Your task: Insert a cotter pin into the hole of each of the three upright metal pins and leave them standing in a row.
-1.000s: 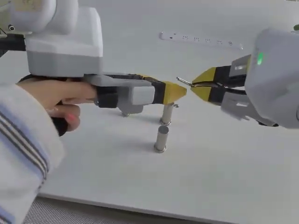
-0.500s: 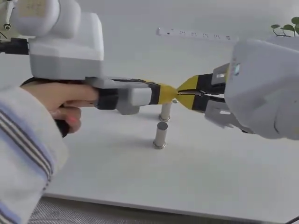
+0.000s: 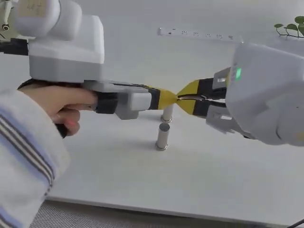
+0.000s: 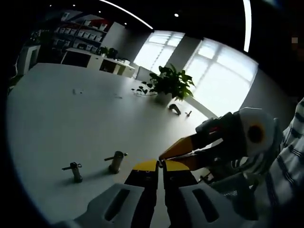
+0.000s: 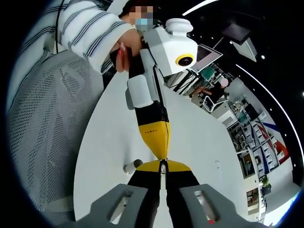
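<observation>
A hand (image 3: 66, 107) in a striped sleeve (image 3: 23, 156) is holding the left gripper (image 3: 174, 97) at the left of the head view and reaching it across a white workbench (image 3: 95, 171). Its yellow jaws are drawn almost together. In mid-air above the bench they are meeting the right gripper (image 3: 181, 98) tip to tip. The right gripper's jaws are pinching a thin cotter pin (image 5: 163, 166), which is showing as a dark sliver at their tips in the right gripper view. I cannot tell whether the left jaws are gripping it too.

Below the meeting point, two metal pins are standing upright close together on the bench. The rear pin (image 3: 166, 116) is partly hidden under the jaws, and the front pin (image 3: 164, 137) is standing clear.

In the left gripper view, two pins are standing to the left of the jaws, the outer pin (image 4: 75, 172) and the inner pin (image 4: 115, 162). Each is carrying a small cross piece through its head, which reads as a cotter pin already fitted.

Two of the three pins therefore seem finished. The cotter pin held in the air is probably meant for the last one, though I cannot tell where that third pin is standing. Threading it through the hole and leaving the three pins in a row appears to be what remains.
</observation>
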`<action>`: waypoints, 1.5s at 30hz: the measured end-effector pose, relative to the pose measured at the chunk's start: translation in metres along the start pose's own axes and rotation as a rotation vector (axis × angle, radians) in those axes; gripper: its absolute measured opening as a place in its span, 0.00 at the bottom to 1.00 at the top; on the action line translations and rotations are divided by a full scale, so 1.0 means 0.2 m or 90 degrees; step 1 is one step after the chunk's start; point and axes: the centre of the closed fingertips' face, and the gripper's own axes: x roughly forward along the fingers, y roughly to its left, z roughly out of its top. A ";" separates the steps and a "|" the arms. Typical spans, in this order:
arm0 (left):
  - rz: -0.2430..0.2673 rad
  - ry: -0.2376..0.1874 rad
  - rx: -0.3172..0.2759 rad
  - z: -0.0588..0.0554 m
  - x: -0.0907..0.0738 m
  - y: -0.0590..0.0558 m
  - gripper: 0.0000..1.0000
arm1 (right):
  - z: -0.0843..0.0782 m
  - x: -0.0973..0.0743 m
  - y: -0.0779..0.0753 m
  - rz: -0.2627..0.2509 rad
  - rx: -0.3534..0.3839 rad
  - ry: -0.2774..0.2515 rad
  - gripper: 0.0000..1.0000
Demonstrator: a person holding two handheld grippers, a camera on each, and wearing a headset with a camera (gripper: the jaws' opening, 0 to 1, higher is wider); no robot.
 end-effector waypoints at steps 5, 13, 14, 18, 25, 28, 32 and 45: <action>0.000 -0.024 -0.014 0.03 -0.01 -0.01 0.00 | 0.01 -0.01 -0.02 -0.007 0.005 -0.011 0.00; -0.003 -0.042 0.023 0.04 0.00 -0.03 0.00 | 0.01 -0.02 -0.03 -0.002 0.025 -0.027 0.00; -0.004 -0.042 0.024 0.04 0.00 -0.03 0.00 | 0.01 -0.02 -0.03 -0.002 0.030 -0.027 0.00; -0.008 -0.043 0.029 0.05 -0.01 -0.03 0.00 | -0.02 -0.03 -0.05 -0.009 0.066 -0.032 0.08; -0.034 -0.044 0.033 0.06 -0.02 -0.05 0.00 | -0.10 -0.03 0.01 0.046 0.196 -0.026 0.11; -0.055 -0.047 0.086 0.07 -0.03 -0.07 0.00 | -0.07 -0.03 0.03 0.077 0.293 -0.072 0.14; -0.067 -0.048 0.117 0.08 -0.04 -0.08 0.00 | -0.08 -0.04 0.01 0.083 0.331 -0.089 0.14; -0.102 -0.036 0.235 0.05 -0.06 -0.11 0.00 | -0.04 -0.06 0.09 0.151 0.463 -0.152 0.16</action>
